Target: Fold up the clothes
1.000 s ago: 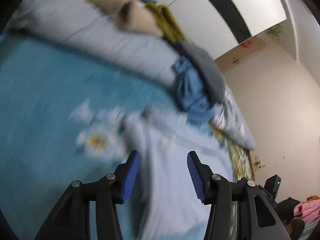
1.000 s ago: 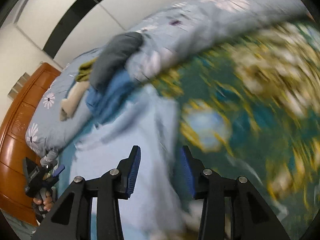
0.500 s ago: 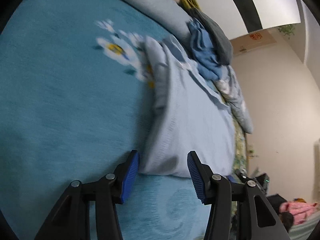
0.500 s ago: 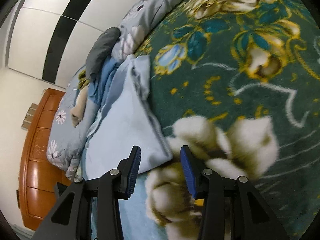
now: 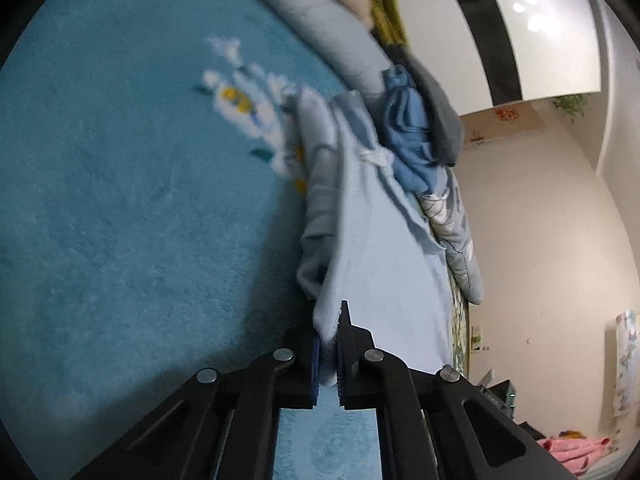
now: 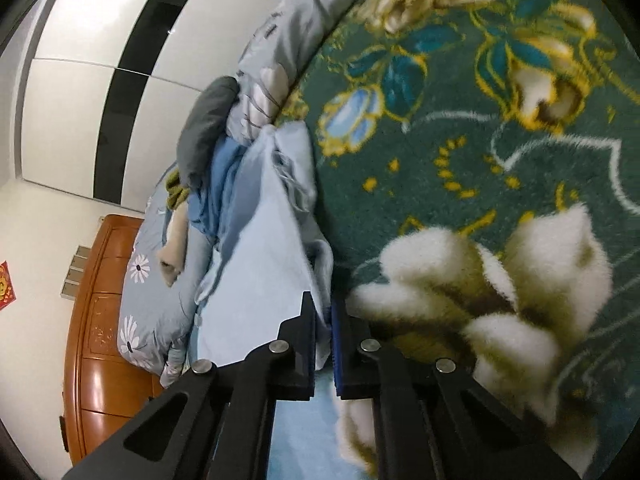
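Note:
A pale blue garment (image 5: 380,240) lies on the teal blanket (image 5: 120,200), stretching away from me toward a pile of clothes. My left gripper (image 5: 328,354) is shut on the garment's near left corner, cloth pinched between the blue pads. In the right wrist view the same pale blue garment (image 6: 264,248) lies beside the dark green floral blanket (image 6: 480,160). My right gripper (image 6: 324,332) is shut on its near right corner. A folded sleeve (image 5: 316,200) runs along the garment's left edge.
Behind the garment a heap holds a blue cloth (image 5: 408,132), a grey cloth (image 6: 204,120), an olive piece (image 5: 384,8) and a beige piece (image 6: 176,248). A grey flowered duvet (image 6: 144,300) lies at the back. A wooden headboard (image 6: 96,340) and white walls bound the bed.
Both grippers were open and swinging down toward the garment's near edge. Now each has shut on a near corner of the pale blue garment.

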Motion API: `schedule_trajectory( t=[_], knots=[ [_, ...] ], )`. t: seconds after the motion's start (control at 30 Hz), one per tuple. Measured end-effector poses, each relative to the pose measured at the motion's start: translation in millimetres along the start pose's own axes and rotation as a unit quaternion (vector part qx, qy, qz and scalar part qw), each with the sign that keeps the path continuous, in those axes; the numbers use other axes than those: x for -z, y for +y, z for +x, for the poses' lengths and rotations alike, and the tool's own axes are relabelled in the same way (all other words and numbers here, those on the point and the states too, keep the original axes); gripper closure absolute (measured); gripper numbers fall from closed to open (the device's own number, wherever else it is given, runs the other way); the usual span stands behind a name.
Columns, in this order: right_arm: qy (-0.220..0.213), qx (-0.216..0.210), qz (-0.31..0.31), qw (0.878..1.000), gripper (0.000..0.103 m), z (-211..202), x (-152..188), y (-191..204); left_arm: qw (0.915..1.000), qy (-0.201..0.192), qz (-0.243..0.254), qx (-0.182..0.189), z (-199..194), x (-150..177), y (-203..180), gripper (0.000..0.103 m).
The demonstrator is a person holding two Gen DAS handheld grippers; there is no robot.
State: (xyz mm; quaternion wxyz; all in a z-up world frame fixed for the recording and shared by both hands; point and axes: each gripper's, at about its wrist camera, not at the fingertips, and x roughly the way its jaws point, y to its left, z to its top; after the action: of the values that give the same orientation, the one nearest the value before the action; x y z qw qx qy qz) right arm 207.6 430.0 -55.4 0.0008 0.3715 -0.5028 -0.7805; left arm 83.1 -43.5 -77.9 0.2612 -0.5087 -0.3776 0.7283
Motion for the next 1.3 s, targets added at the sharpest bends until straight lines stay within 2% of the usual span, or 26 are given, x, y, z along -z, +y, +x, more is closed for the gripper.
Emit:
schedule_trajectory(
  t=[0.2,0.27,0.53,0.63,0.7,0.87,0.97,1.03,1.07,1.2,1.3],
  knots=[
    [-0.005,-0.011,-0.048,0.999,0.097,-32.1,23.3,21.8,0.9987,-0.009,0.050,0.004,-35.1,18.6,-23.9,0.098],
    [-0.001,-0.010,-0.060,0.998,0.097,-45.1,39.8,20.5,0.9985,0.001,0.055,0.003,-47.2,30.1,-21.3,0.098],
    [0.020,-0.024,-0.044,0.999,0.097,-95.0,116.4,-25.0,0.9946,0.050,0.086,-0.030,-95.3,100.0,15.3,0.097],
    [0.026,-0.007,-0.034,0.999,0.097,-95.5,131.2,-44.1,0.9930,0.055,0.091,-0.051,-96.9,114.3,24.1,0.097],
    [0.029,-0.006,-0.022,0.999,0.097,-91.0,134.8,-52.2,0.9938,0.059,0.081,-0.050,-96.2,114.6,27.1,0.097],
    [0.029,-0.001,-0.038,0.999,0.093,-92.1,134.7,-49.8,0.9911,0.044,0.101,-0.075,-105.9,103.1,19.7,0.092],
    [0.030,0.020,-0.059,0.998,0.092,-94.8,133.5,-45.8,0.9890,0.035,0.113,-0.090,-111.8,96.3,15.3,0.082],
    [0.026,0.035,-0.073,0.996,0.091,-97.0,130.7,-41.5,0.9872,0.029,0.121,-0.100,-115.1,90.9,12.0,0.071],
    [0.018,0.048,-0.082,0.995,0.091,-97.3,126.6,-37.3,0.9857,0.022,0.130,-0.105,-112.8,83.3,7.8,0.071],
    [-0.001,0.061,-0.124,0.990,0.091,-86.4,103.3,-5.0,0.9739,0.000,0.183,-0.134,-97.5,56.0,-24.8,0.070],
    [-0.013,0.064,-0.157,0.985,0.091,-75.9,84.6,22.0,0.9613,-0.002,0.241,-0.133,-73.1,40.1,-58.5,0.066]
  ],
)
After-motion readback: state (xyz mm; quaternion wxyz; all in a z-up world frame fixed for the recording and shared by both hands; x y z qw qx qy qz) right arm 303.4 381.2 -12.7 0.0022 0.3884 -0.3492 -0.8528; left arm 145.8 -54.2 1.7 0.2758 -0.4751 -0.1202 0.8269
